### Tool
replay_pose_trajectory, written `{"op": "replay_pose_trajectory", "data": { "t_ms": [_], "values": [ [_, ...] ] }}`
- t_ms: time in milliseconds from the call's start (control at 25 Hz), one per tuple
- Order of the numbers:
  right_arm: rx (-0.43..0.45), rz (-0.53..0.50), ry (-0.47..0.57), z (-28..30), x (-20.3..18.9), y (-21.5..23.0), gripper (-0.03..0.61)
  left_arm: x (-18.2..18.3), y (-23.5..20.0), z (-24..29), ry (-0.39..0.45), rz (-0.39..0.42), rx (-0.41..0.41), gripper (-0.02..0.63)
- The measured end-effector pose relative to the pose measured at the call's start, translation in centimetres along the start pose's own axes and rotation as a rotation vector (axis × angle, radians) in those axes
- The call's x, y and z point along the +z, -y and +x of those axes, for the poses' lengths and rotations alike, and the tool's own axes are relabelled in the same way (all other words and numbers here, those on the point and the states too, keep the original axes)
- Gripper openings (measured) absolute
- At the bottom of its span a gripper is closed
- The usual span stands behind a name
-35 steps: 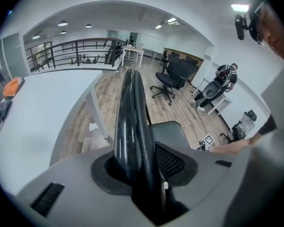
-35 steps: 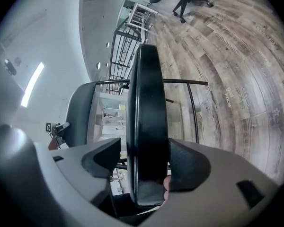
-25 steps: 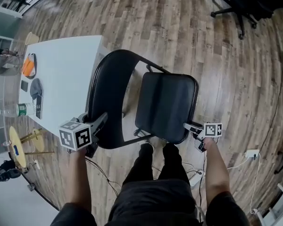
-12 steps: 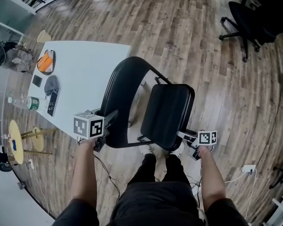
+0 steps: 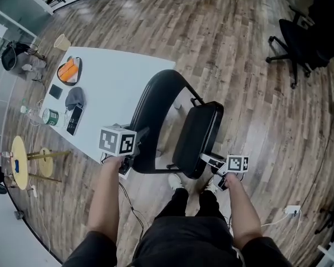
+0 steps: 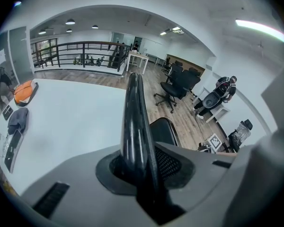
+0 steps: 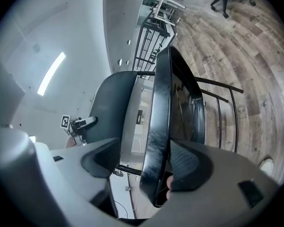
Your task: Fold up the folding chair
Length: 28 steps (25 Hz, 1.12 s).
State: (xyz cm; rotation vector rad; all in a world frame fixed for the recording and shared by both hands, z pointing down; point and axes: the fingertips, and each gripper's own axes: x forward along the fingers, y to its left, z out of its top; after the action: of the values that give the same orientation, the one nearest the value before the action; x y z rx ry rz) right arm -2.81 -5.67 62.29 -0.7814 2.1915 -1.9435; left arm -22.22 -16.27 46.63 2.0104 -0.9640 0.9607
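The black folding chair stands before me, its curved backrest (image 5: 156, 110) next to a white table and its seat (image 5: 197, 135) tipped steeply up toward the backrest. My left gripper (image 5: 140, 137) is at the backrest's top edge. In the left gripper view that edge (image 6: 132, 117) runs between the closing jaws of the left gripper (image 6: 142, 160), and both pads touch it. My right gripper (image 5: 206, 159) is at the seat's front edge. In the right gripper view the seat edge (image 7: 158, 117) lies inside the right gripper (image 7: 151, 160), against one pad and clear of the other.
The white table (image 5: 106, 88) stands close on the chair's left, with an orange item (image 5: 68, 71), a grey cap (image 5: 73, 98), a phone (image 5: 74, 120) and a bottle (image 5: 47, 115). A yellow stool (image 5: 22, 168) is further left. An office chair (image 5: 300, 38) stands at the far right. My feet (image 5: 178, 182) are under the seat.
The seat has swung up from nearly flat to steeply tilted, closing toward the backrest. Both grippers have risen with the chair, the right one more.
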Motion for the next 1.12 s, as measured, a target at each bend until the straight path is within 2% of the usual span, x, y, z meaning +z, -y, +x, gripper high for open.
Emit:
{"op": "replay_pose_trajectory", "data": {
  "t_ms": [600,760,1120],
  "values": [
    [0.065,0.027,0.037,8.9,0.5,-5.3,0.319,0.6,-3.0,-2.2,0.007,-0.021,-0.025,0.080],
    [0.025,0.055,0.052,10.5,0.8,-5.2,0.319,0.6,-3.6,-2.5,0.008,-0.023,-0.039,0.077],
    [0.037,-0.030,-0.020,15.8,0.5,-7.1,0.319,0.7,-4.7,-3.1,0.003,-0.014,-0.014,0.077]
  ]
}}
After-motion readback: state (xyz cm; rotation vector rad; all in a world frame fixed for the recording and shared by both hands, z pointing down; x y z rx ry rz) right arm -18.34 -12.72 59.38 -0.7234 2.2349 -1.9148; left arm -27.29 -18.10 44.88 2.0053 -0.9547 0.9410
